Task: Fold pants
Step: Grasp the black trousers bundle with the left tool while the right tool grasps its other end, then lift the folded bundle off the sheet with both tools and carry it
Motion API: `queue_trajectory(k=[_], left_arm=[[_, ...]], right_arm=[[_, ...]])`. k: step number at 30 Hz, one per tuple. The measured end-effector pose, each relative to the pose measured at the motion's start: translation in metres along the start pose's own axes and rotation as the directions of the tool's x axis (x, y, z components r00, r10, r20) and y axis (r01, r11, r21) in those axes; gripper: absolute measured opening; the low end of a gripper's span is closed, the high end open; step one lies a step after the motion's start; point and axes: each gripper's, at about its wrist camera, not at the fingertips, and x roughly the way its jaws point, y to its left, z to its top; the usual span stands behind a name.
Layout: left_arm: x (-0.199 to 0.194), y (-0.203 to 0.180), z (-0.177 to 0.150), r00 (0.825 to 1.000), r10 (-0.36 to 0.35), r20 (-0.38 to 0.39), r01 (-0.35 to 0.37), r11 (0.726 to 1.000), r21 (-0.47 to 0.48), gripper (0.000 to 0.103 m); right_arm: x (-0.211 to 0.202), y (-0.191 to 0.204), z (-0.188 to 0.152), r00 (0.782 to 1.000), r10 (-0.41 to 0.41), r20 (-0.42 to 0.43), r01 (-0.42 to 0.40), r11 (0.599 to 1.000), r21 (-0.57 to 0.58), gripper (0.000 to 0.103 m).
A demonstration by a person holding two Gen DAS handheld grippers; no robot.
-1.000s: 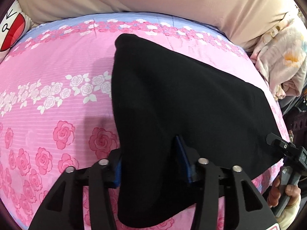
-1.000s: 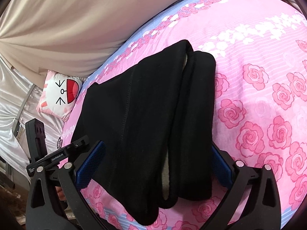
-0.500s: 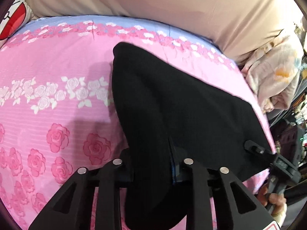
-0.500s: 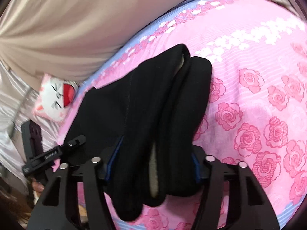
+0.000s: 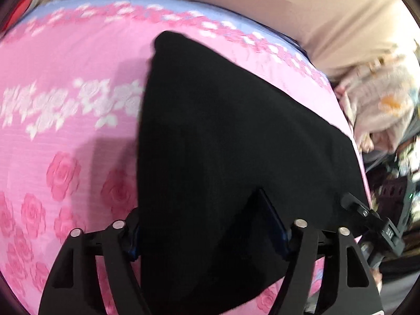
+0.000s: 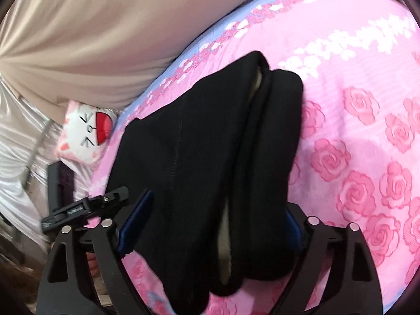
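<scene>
Straddling folded black pants [image 5: 236, 144] on bed [image 5: 65, 131], both grippers' jaws just reopening w/ cloth between, unclamped; risking fold springing open.

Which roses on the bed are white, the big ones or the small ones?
The small roses. They make one stripe across the sheet, running up to the black pants. The big roses nearer the camera are all dark pink.

Both wrist views look steeply down, close over the black pants [image 5: 236, 141] [image 6: 199, 157], from opposite ends.
</scene>
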Motion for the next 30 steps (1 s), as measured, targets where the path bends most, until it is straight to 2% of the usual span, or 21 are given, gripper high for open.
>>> queue_trajectory(k=[1, 2, 4, 6, 8, 14, 17, 24, 28, 30], left_arm=[[-0.003, -0.002, -0.001, 1.000, 0.002, 0.013, -0.002, 1.000, 0.004, 0.047], [-0.008, -0.004, 0.000, 1.000, -0.002, 0.027, 0.001, 1.000, 0.009, 0.033], [-0.024, -0.006, 0.003, 0.997, -0.023, 0.069, 0.021, 1.000, 0.023, 0.023], [-0.038, -0.005, 0.007, 0.993, -0.075, 0.086, 0.074, 0.997, 0.014, 0.022], [-0.050, -0.008, 0.010, 0.990, -0.099, 0.103, 0.097, 0.995, 0.025, 0.022], [-0.092, -0.026, 0.016, 0.976, -0.118, 0.185, 0.101, 0.990, 0.098, 0.022], [-0.102, -0.034, 0.015, 0.972, -0.096, 0.213, 0.069, 0.989, 0.132, 0.022], [-0.068, -0.025, 0.002, 0.992, 0.015, 0.125, -0.032, 0.991, 0.130, 0.022], [-0.057, -0.015, -0.005, 0.995, 0.013, 0.099, -0.024, 0.994, 0.109, 0.022], [-0.063, -0.015, -0.004, 0.993, -0.003, 0.115, -0.009, 0.994, 0.106, 0.021]], right_arm=[[-0.001, 0.001, 0.000, 1.000, 0.006, 0.002, -0.006, 1.000, -0.003, 0.059], [-0.003, 0.000, 0.001, 0.999, 0.034, 0.006, -0.034, 0.999, 0.013, 0.054], [-0.008, 0.002, 0.003, 0.999, 0.039, 0.020, -0.039, 0.999, 0.008, 0.051], [-0.016, 0.007, 0.006, 0.998, 0.045, 0.038, -0.045, 0.999, -0.005, 0.050], [-0.025, 0.015, 0.009, 0.997, 0.062, 0.056, -0.062, 0.998, -0.016, 0.049], [-0.051, 0.038, 0.020, 0.990, 0.090, 0.105, -0.081, 0.993, -0.085, 0.049], [-0.048, 0.040, 0.022, 0.993, 0.078, 0.092, -0.069, 0.993, -0.096, 0.049], [-0.020, 0.014, 0.001, 0.998, 0.056, 0.005, -0.056, 0.998, -0.016, 0.049], [-0.012, 0.002, -0.005, 0.997, 0.073, -0.013, -0.072, 0.997, 0.037, 0.049], [-0.017, 0.007, -0.003, 0.996, 0.084, 0.006, -0.084, 0.996, 0.035, 0.048]])
